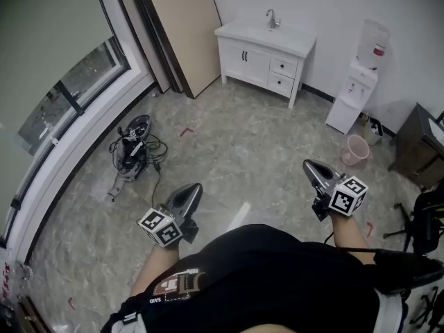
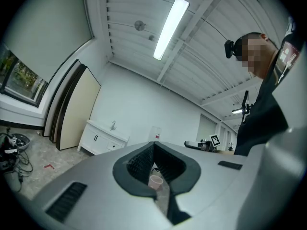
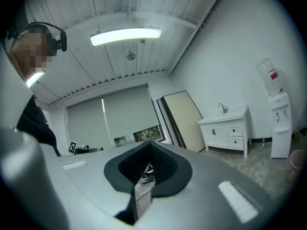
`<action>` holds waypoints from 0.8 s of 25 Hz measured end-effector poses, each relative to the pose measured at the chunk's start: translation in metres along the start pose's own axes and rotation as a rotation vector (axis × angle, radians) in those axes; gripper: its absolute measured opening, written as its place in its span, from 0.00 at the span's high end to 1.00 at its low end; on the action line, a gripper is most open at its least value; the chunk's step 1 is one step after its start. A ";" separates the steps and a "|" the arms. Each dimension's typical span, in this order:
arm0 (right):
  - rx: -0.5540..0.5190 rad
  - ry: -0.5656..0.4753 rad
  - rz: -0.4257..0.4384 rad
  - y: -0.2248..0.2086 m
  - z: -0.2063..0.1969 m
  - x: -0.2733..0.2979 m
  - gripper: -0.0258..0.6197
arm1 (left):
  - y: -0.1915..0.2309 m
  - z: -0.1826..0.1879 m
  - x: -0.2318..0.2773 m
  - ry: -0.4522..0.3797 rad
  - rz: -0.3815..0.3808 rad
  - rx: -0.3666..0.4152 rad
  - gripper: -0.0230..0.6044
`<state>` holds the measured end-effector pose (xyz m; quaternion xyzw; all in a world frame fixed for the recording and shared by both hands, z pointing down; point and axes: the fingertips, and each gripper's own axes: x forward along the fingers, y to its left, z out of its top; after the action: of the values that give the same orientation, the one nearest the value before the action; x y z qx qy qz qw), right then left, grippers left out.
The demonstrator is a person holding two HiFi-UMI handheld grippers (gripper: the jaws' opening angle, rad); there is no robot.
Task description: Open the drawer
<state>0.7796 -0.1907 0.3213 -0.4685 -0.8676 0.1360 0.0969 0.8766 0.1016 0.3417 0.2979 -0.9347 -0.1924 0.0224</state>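
Observation:
A white sink cabinet point(image 1: 263, 54) stands against the far wall, well away from me across the floor. Two small closed drawers, the upper drawer point(image 1: 283, 66) above the lower drawer point(image 1: 280, 84), sit at its right side, with double doors to their left. The cabinet point(image 2: 101, 140) also shows in the left gripper view, and the cabinet point(image 3: 229, 134) shows in the right gripper view. My left gripper point(image 1: 193, 189) is held in front of my body, shut and empty. My right gripper point(image 1: 309, 165) is level with it to the right, also shut and empty. Both point toward the cabinet.
A water dispenser point(image 1: 354, 92) stands right of the cabinet, with a pink bucket point(image 1: 355, 149) on the floor before it. Tall panels point(image 1: 177, 26) lean against the wall to the cabinet's left. A device with tangled cables point(image 1: 133, 151) lies by the window. A dark table point(image 1: 420, 144) stands at the right.

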 end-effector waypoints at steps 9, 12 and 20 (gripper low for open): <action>0.022 0.042 0.110 -0.096 0.022 0.074 0.96 | 0.042 0.015 0.080 -0.033 0.100 0.024 0.96; -0.001 0.041 0.160 -0.133 0.051 0.097 0.96 | 0.049 0.023 0.117 -0.051 0.135 0.038 0.96; -0.008 0.048 0.246 -0.223 0.093 0.142 0.96 | 0.066 0.032 0.215 -0.065 0.189 0.031 0.96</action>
<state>0.4993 -0.2024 0.3118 -0.5748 -0.8016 0.1323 0.0982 0.6589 0.0411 0.3209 0.2023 -0.9618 -0.1846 0.0057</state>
